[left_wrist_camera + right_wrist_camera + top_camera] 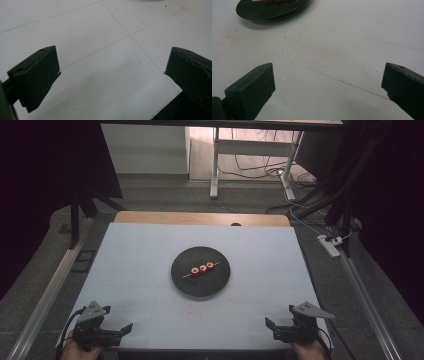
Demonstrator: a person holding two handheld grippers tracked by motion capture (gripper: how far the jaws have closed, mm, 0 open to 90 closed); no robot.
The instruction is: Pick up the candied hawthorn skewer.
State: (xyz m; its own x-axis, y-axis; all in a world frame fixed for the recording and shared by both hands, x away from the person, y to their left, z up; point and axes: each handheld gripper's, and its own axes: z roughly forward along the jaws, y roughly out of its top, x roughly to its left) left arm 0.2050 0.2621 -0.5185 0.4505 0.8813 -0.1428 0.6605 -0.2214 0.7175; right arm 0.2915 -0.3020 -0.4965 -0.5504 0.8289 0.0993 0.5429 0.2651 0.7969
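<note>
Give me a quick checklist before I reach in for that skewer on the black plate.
1. Left gripper open with nothing between its jaws: ok.
2. Right gripper open with nothing between its jaws: ok.
3. Skewer lies on the black plate, three red pieces threaded on it: ok.
4. Plate sits flat near the middle of the white table: ok.
5. Bare table between both grippers and the plate: ok.
6. Whether the pieces are loose on the stick: cannot tell.

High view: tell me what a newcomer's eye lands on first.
The black plate in the middle of the pale table stands out, with a skewer of three red pieces lying across it. At the near edge the left gripper and right gripper sit at either corner, jaws wide open and holding nothing.
</note>
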